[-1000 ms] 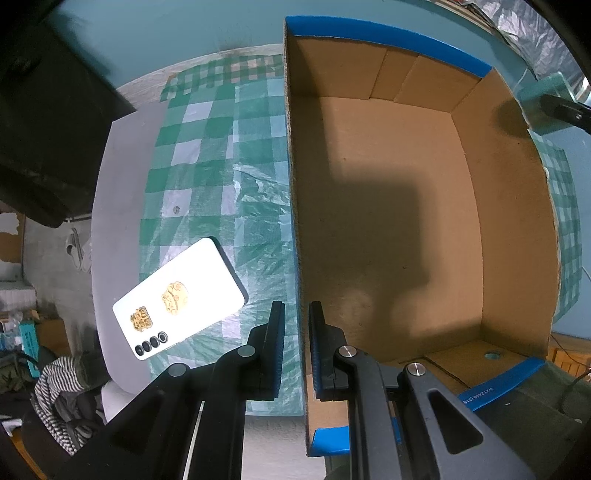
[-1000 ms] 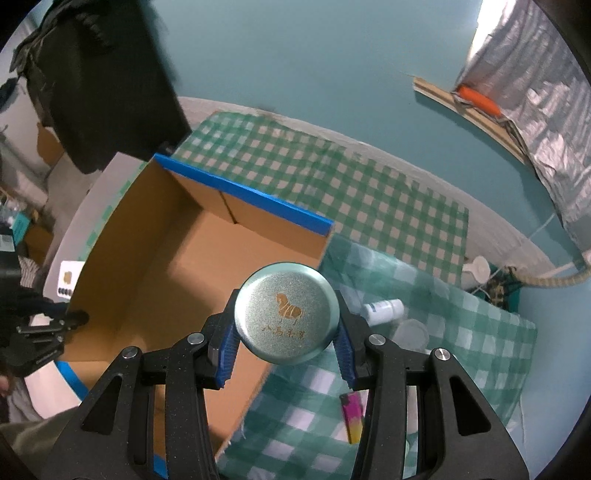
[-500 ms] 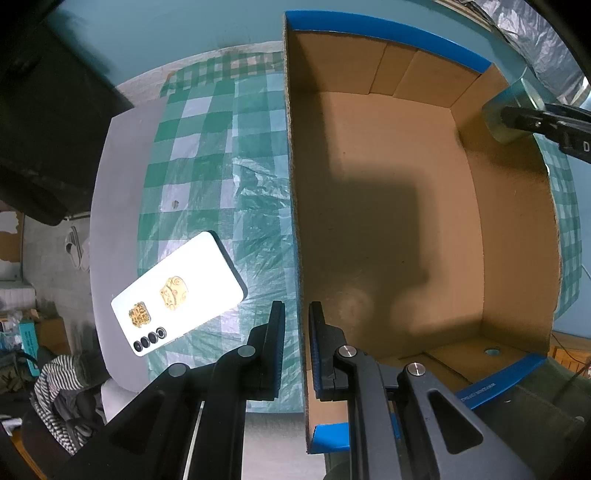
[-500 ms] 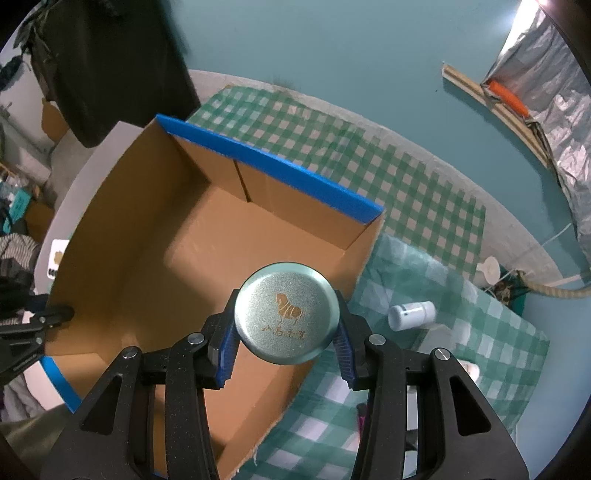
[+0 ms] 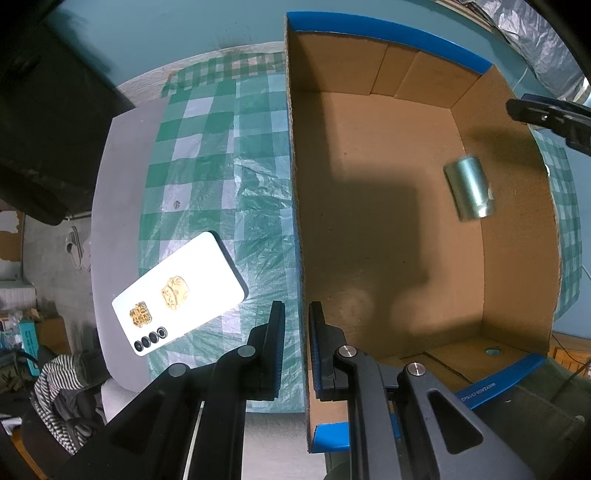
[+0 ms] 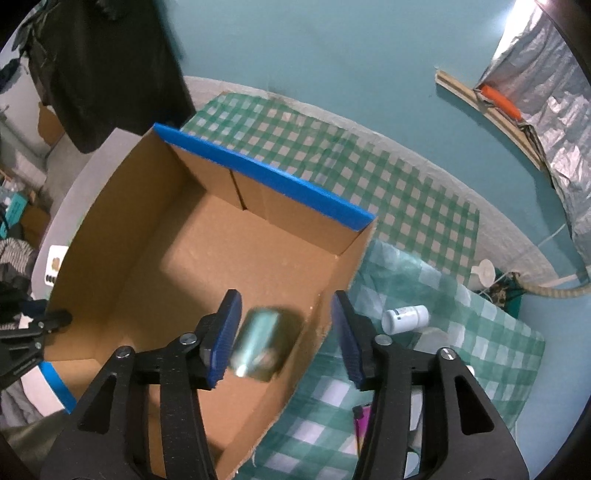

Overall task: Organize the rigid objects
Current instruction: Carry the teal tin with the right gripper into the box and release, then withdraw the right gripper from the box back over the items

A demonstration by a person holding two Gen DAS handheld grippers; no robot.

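Observation:
An open cardboard box [image 5: 388,33] with blue-taped rims stands on a green checked cloth. My left gripper [image 5: 296,306] points straight down and is shut on the box's left wall, one finger inside and one outside. A small teal metal tin [image 6: 258,343] drops blurred inside the box [image 6: 258,173], just below my right gripper [image 6: 284,295]. That gripper's jaws are opening and the pads no longer touch the tin. In the left wrist view the tin [image 5: 470,188] appears on its side by the right wall, under the right gripper [image 5: 546,118].
A white phone [image 5: 177,291] with gold stickers lies on the cloth left of the box. Right of the box lie a white pill bottle [image 6: 404,319] and a purple lighter [image 6: 360,417]. A white round lid [image 6: 484,273] sits at the table's far edge.
The right gripper has spread its jaws and let go of the tin, which has dropped into the box. The left gripper has kept its hold on the wall.

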